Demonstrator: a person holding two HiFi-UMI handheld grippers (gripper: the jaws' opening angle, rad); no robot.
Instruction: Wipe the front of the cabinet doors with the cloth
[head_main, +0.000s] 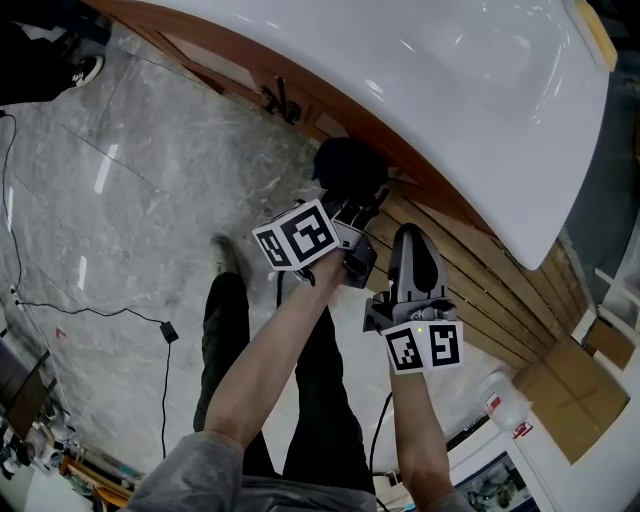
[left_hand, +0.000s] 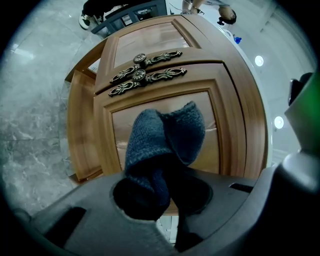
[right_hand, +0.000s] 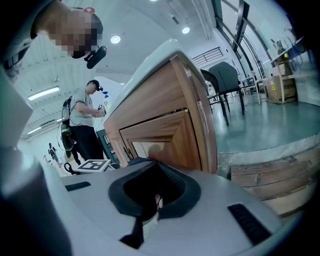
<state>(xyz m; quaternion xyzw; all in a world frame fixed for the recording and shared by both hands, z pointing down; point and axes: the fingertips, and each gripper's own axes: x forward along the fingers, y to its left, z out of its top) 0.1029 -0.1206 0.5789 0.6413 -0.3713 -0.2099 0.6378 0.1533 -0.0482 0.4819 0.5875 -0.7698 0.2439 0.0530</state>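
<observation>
Your left claw is clamped tight on a dark blue knitted cloth, whose free end bulges out past the jaws. In the left gripper view the cloth stands in front of the pale panel of a wooden cabinet door; whether it touches the wood cannot be told. Beyond the cloth, two ornate metal handles lie side by side where this door meets the next one. Your right claw has its jaws drawn together with nothing held between them. It points along the cabinet's wooden side, with a person standing in the background. From the head view the right claw hangs just beside the left claw, both under the edge of the white worktop. The cloth shows there as a dark lump against the cabinet front, above the grey marbled floor.
</observation>
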